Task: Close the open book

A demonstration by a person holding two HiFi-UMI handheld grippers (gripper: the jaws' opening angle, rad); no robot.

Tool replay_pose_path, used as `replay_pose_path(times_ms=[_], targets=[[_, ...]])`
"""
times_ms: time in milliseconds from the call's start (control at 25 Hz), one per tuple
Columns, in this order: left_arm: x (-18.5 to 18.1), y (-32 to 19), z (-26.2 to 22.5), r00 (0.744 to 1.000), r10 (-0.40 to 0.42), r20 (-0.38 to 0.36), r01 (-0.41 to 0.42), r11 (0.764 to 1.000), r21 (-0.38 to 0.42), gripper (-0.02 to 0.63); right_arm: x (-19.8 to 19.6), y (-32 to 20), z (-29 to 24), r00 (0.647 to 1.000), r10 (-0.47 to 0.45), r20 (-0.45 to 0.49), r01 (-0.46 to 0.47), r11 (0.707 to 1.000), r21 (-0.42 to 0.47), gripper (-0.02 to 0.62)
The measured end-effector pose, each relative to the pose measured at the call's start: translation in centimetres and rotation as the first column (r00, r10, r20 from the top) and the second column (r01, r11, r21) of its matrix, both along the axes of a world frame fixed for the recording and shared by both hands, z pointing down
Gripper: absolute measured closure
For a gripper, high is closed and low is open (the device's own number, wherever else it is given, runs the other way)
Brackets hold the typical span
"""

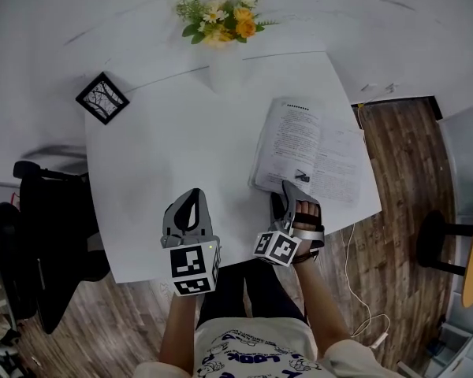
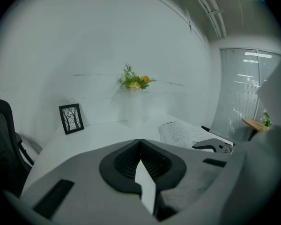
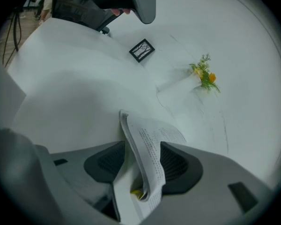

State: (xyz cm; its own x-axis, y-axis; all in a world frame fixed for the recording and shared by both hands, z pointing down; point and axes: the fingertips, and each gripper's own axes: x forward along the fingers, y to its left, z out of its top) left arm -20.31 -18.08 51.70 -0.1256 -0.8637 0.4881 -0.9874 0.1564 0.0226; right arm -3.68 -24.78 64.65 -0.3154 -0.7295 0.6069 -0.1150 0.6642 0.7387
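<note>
My right hand-held gripper (image 3: 140,165) is pinching a sheaf of pages at the near left corner of the book (image 1: 311,152). The book lies open on the right part of the worktop (image 1: 165,172), close to its right edge. In the right gripper view the pages stand up between the jaws and curl over at the bottom, so I hold loose leaves, not the cover or the whole left half.

My left hand-held gripper (image 1: 191,197) hangs over the bare worktop to the left of the book. Its jaws are pressed together on nothing, and it touches nothing.

The grip is my main worry. Thin paper bent like this could crease or tear if I swing it across fast, and it could slip out if the pinch is shallow. If I carry over only these leaves, the pages beneath them may stay flat and the book will end up half shut.

Nothing pins the book down either. A sideways pull may drag it toward the right edge instead of folding it. The vase (image 1: 225,69) of flowers (image 1: 221,12) stands just beyond the book's top corner.
</note>
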Motion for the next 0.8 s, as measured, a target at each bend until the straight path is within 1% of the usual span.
replay_pose_path(times_ms=[160, 240, 360, 480, 560, 640, 720, 760, 800], targets=[[-0.7, 0.6, 0.1, 1.000, -0.023, -0.008, 0.023, 1.000, -0.006, 0.583, -0.8, -0.4, 0.2, 0.996, -0.043, -0.077, 0.047, 0.998, 0.042, 0.353], [-1.0, 0.8, 0.1, 0.999, -0.033, -0.013, 0.033, 0.999, -0.007, 0.583, -1.2, -0.6, 0.1, 0.993, -0.062, -0.099, 0.069, 0.995, 0.065, 0.353], [-1.4, 1.0, 0.1, 0.999, -0.042, -0.014, 0.042, 0.999, -0.007, 0.583, -1.7, -0.7, 0.1, 0.993, -0.074, -0.097, 0.082, 0.994, 0.078, 0.353], [-1.5, 1.1, 0.2, 0.999, -0.048, -0.017, 0.048, 0.999, -0.012, 0.583, -2.1, -0.6, 0.2, 0.994, -0.082, -0.074, 0.087, 0.994, 0.069, 0.356], [-1.6, 1.1, 0.3, 0.998, -0.051, -0.020, 0.051, 0.999, -0.013, 0.583, -2.4, -0.4, 0.2, 0.994, -0.089, -0.062, 0.093, 0.994, 0.063, 0.370], [-1.5, 1.2, 0.3, 0.998, -0.052, -0.022, 0.052, 0.999, -0.013, 0.583, -2.6, -0.2, 0.2, 0.994, -0.097, -0.045, 0.099, 0.993, 0.057, 0.401], [-1.5, 1.2, 0.3, 0.998, -0.053, -0.022, 0.052, 0.999, -0.014, 0.583, -2.8, 0.2, 0.2, 0.995, -0.098, -0.020, 0.099, 0.994, 0.049, 0.469], [-1.5, 1.2, 0.2, 0.998, -0.054, -0.021, 0.053, 0.998, -0.014, 0.583, -2.8, 0.3, 0.2, 0.996, -0.093, -0.005, 0.093, 0.995, 0.044, 0.491], [-1.5, 1.1, 0.2, 0.998, -0.054, -0.021, 0.054, 0.998, -0.014, 0.583, -2.8, 0.4, 0.1, 0.996, -0.086, 0.012, 0.086, 0.996, 0.040, 0.496]])
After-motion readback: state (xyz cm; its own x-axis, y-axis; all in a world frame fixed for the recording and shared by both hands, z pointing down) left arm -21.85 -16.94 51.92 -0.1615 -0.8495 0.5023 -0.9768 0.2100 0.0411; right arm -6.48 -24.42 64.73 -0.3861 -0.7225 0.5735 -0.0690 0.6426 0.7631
